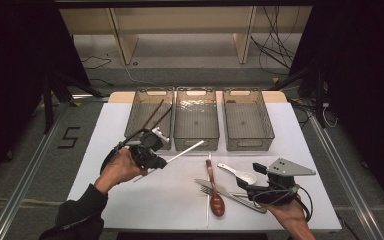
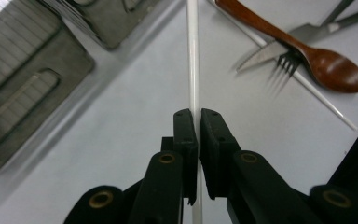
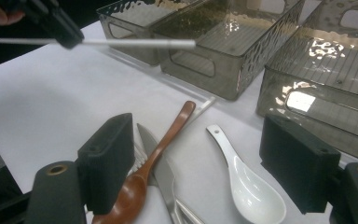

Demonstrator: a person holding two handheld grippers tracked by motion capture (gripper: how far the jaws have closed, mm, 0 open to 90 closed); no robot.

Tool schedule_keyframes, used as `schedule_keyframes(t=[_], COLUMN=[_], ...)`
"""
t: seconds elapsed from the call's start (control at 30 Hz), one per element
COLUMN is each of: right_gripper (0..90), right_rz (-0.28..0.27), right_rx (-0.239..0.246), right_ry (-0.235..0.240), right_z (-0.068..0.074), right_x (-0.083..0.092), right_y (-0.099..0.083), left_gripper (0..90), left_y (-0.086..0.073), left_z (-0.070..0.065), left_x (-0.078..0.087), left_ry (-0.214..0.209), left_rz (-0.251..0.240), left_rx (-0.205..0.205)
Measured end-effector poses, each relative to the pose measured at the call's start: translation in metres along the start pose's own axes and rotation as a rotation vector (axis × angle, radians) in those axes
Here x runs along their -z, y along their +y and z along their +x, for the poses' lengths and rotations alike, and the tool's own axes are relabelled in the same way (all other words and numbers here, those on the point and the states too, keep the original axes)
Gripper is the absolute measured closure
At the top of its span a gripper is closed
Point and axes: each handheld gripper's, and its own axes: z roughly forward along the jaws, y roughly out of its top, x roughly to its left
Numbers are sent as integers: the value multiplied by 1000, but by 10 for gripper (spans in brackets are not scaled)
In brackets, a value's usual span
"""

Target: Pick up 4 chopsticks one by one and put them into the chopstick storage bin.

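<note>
My left gripper [image 1: 161, 161] is shut on a white chopstick [image 1: 185, 150] and holds it above the table, just in front of the bins. In the left gripper view the jaws [image 2: 198, 121] pinch that white chopstick [image 2: 193, 65], which runs straight ahead. My right gripper [image 1: 250, 179] rests at the front right with its jaws wide open [image 3: 203, 158] and nothing between the pads. Ahead of it lie a white ceramic spoon [image 3: 247, 186], a wooden spoon [image 3: 154, 158] and a knife [image 3: 163, 168]. The left gripper [image 3: 58, 23] with its chopstick [image 3: 135, 43] shows farther off.
Three smoky plastic bins stand in a row at the back: the left bin [image 1: 135, 127] holds brown chopsticks [image 1: 155, 116], then the middle bin [image 1: 196, 137] and the right bin [image 1: 247, 142]. A fork [image 1: 207, 190] and a second white chopstick [image 1: 208, 212] lie among the utensils.
</note>
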Motion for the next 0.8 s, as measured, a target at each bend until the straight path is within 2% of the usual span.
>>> schedule_keyframes(t=[0.1, 0.3, 0.63, 0.73, 0.8], right_gripper=[271, 271, 271, 271, 271], right_rz=[0, 0, 0, 0, 0], right_rx=[0, -2, -1, -1, -2], right_ry=[0, 1, 1, 1, 2], right_z=[0, 0, 0, 0, 0], right_x=[0, 0, 0, 0, 0], right_y=[0, 0, 0, 0, 0], left_gripper=[850, 850, 850, 849, 849], left_y=[4, 9, 15, 15, 15], left_z=[11, 33, 82, 94, 102], left_x=[10, 22, 34, 35, 34], left_ry=[8, 38, 89, 130, 135], left_rz=[-32, -64, -127, -151, -156], left_rx=[22, 63, 186, 212, 236])
